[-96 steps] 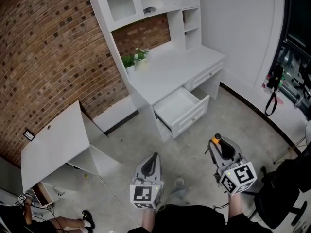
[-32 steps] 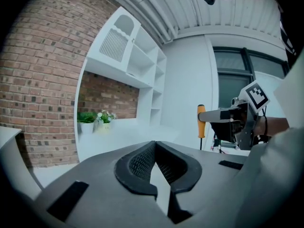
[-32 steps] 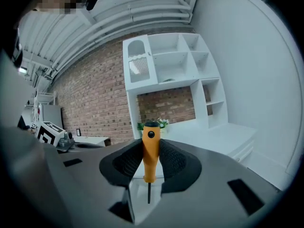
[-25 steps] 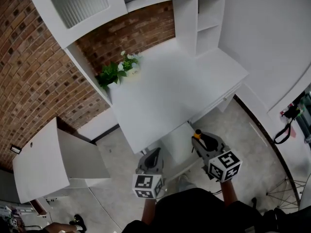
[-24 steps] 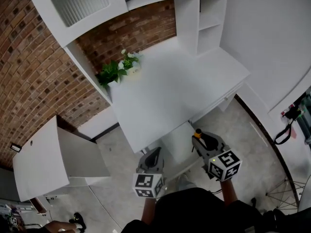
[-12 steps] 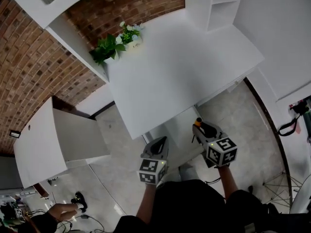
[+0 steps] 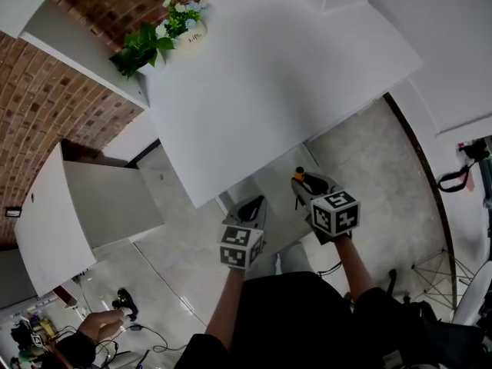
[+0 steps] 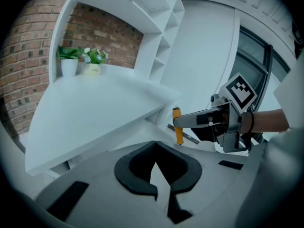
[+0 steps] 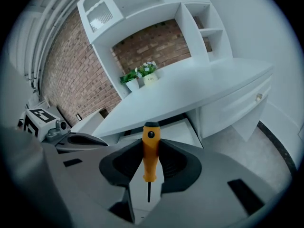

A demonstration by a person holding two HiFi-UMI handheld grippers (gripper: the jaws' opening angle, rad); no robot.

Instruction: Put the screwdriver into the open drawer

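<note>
Nothing legible; the print on the flowerpot [image 7: 190, 35] is too small.

Head camera's up high, staring steeply down on the white counter [image 7: 269, 75], with the left gripper [image 7: 254, 204] and right gripper [image 7: 303, 183] close in at the bottom. Left gripper view sits low beside the counter edge, facing across at the right gripper. Right gripper view looks over the counter toward the potted plants [image 9: 141, 78], seen in all three.
</note>
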